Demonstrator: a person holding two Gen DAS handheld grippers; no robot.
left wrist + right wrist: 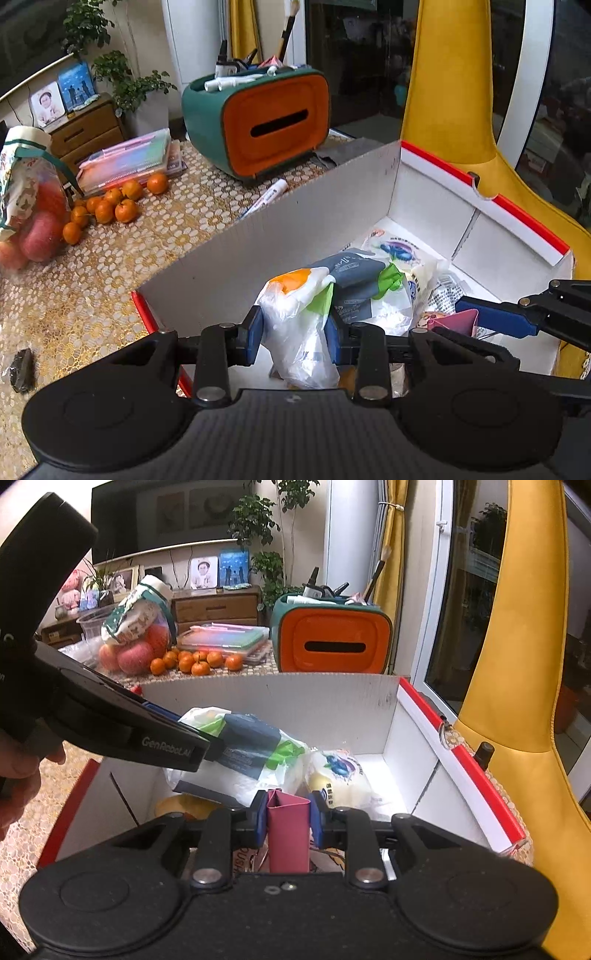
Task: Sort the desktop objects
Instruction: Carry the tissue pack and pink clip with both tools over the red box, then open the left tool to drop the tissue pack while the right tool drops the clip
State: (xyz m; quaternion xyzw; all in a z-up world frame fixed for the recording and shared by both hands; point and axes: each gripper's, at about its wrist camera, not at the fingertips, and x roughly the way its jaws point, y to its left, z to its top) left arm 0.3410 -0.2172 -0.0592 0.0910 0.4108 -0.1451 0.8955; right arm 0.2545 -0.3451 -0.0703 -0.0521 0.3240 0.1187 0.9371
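Note:
A white cardboard box with red rims (pixel 258 240) stands open on the patterned tabletop. My left gripper (pixel 293 325) is shut on a clear plastic bag of snack packs (pixel 354 284), which hangs just inside the box. In the right wrist view the same bag (pixel 258 753) sits under the left gripper's fingers (pixel 207 746). My right gripper (pixel 288 806) is shut on a small magenta packet (pixel 288 834) over the box's near right part. Its blue finger (pixel 495 317) and the magenta packet (pixel 458 321) show at the right of the left wrist view. A white packet with blue print (pixel 340 771) lies on the box floor.
Behind the box stand an orange and green organiser with pens (pixel 266 125), a stack of notebooks (pixel 129 162), several tangerines (pixel 110 206) and a bag of apples (pixel 29 206). A marker pen (pixel 266 195) lies by the box wall. A yellow chair (pixel 450 110) rises at the right.

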